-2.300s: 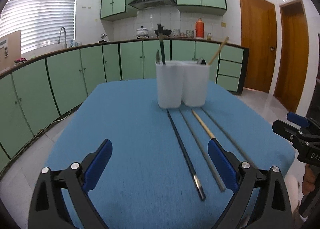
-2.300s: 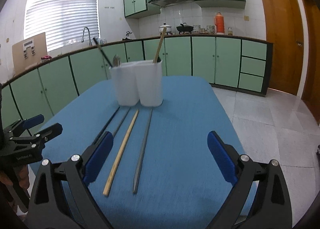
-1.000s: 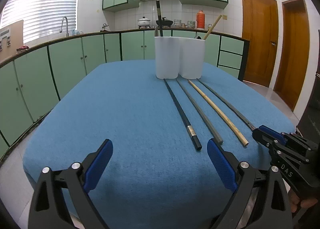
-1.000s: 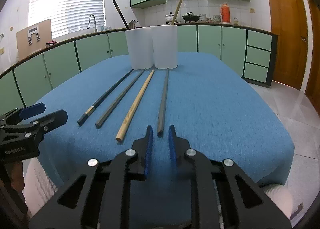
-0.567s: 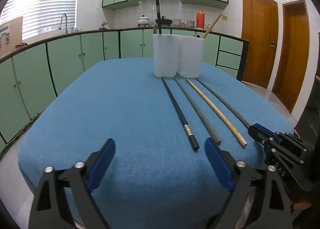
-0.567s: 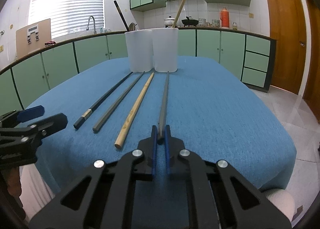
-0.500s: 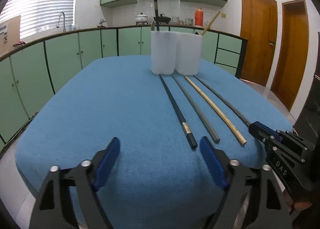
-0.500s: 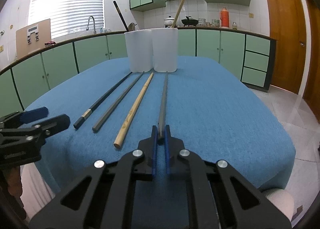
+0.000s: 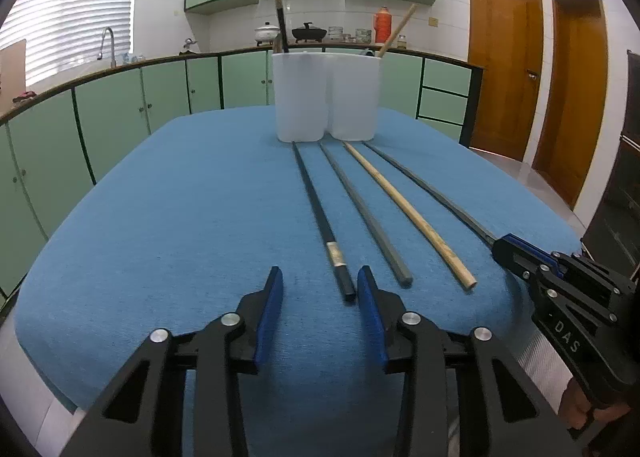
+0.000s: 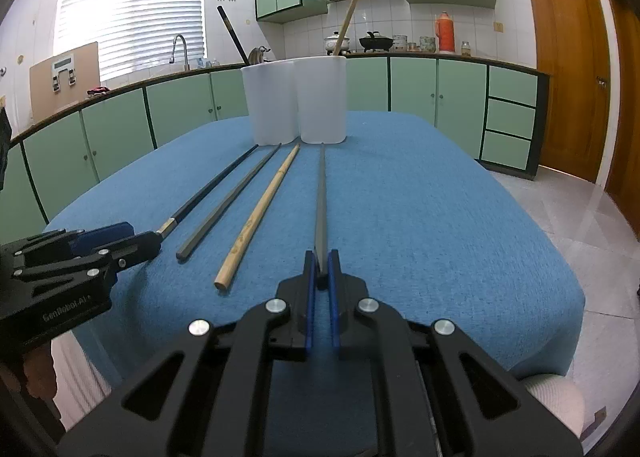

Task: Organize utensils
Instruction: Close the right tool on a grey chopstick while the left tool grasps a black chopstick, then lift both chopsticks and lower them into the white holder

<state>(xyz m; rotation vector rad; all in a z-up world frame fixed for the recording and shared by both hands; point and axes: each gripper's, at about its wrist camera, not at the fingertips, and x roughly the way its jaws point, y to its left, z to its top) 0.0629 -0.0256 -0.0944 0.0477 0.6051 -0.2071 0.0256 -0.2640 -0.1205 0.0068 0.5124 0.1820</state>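
Several chopsticks lie side by side on the blue table (image 9: 180, 217): a black one (image 9: 320, 213), a dark grey one (image 9: 364, 213), a wooden one (image 9: 408, 213) and a grey one (image 9: 432, 189) at the right. My left gripper (image 9: 318, 283) is half open, with the black chopstick's near end just inside its right finger. My right gripper (image 10: 321, 257) is shut on the near end of the grey chopstick (image 10: 321, 201), which lies on the cloth. A white double holder (image 9: 326, 97) at the far end holds a black and a wooden chopstick.
The table's near edge (image 10: 360, 353) drops off just under both grippers. The right gripper also shows at the right in the left wrist view (image 9: 508, 247). The left gripper shows at the left in the right wrist view (image 10: 132, 241). Green cabinets ring the room.
My right gripper closed on the grey chopstick's end about a second ago and holds it still. My left gripper has narrowed from wide open and moved toward the black chopstick's end.
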